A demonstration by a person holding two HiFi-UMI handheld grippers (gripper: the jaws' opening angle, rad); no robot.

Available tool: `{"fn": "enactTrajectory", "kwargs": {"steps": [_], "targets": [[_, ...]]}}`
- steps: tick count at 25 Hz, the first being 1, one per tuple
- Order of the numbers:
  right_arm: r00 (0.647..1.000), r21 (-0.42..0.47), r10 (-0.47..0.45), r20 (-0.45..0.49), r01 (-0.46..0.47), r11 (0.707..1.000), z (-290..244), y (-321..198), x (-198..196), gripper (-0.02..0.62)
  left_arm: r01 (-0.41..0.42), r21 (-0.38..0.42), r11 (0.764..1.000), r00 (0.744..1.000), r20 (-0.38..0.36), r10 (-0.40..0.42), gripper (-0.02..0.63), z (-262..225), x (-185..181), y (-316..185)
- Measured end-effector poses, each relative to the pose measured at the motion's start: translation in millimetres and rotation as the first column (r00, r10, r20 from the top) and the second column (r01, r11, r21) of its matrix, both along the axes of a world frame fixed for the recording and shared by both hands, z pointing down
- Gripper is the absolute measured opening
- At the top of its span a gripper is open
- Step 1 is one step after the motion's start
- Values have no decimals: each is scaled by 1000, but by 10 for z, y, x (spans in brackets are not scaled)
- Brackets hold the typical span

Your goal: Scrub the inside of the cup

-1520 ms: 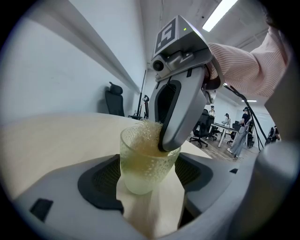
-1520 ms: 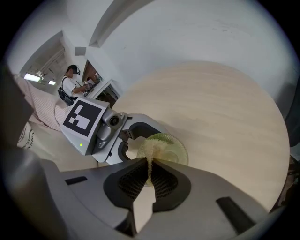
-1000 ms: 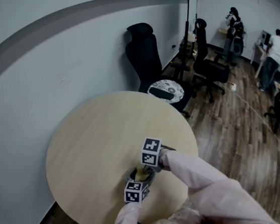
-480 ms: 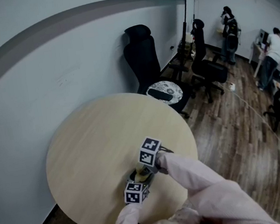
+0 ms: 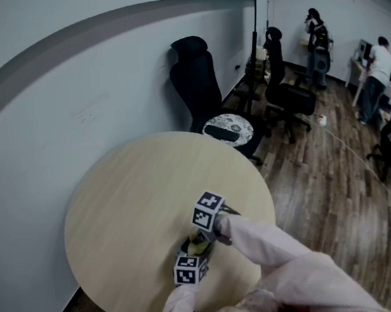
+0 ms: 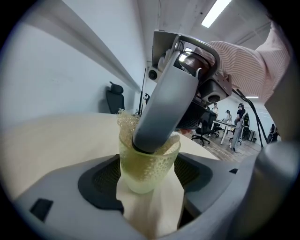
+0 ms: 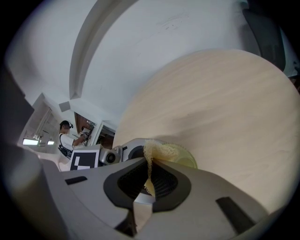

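Pale-wood round table (image 5: 136, 194); green translucent cup (image 6: 146, 161) upright near its near edge. Left gripper (image 6: 150, 180) low over table, jaws clamped on cup's sides. Right gripper (image 7: 149, 177) angled down from above, tips inside cup, jaws pinched on yellow mesh scrubber (image 7: 157, 151). Pink sleeves (image 5: 277, 247) bent close to body. Beyond: black office chairs (image 5: 197, 81), dark plank floor (image 5: 327, 192), people (image 5: 376, 73) standing at far desks.

Upright green cup (image 6: 146, 169), yellow sponge (image 7: 162, 150) inside
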State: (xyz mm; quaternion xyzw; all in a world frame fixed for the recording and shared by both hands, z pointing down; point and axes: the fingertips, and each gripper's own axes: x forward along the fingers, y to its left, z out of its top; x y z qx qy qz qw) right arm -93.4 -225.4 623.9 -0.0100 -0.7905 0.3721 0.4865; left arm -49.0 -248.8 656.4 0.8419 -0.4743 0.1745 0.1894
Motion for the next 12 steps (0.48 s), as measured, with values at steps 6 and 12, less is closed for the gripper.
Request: {"fn": "enactTrajectory", "kwargs": {"steps": [6, 12], "targets": [[996, -22, 85, 13, -85, 996, -7, -61, -40, 28, -1, 1, 1000, 1000, 7, 1, 353, 15, -5, 11], [983, -41, 180, 38, -179, 983, -39, -143, -70, 28, -1, 3, 1000, 1000, 5, 1, 348, -4, -9, 3]]}}
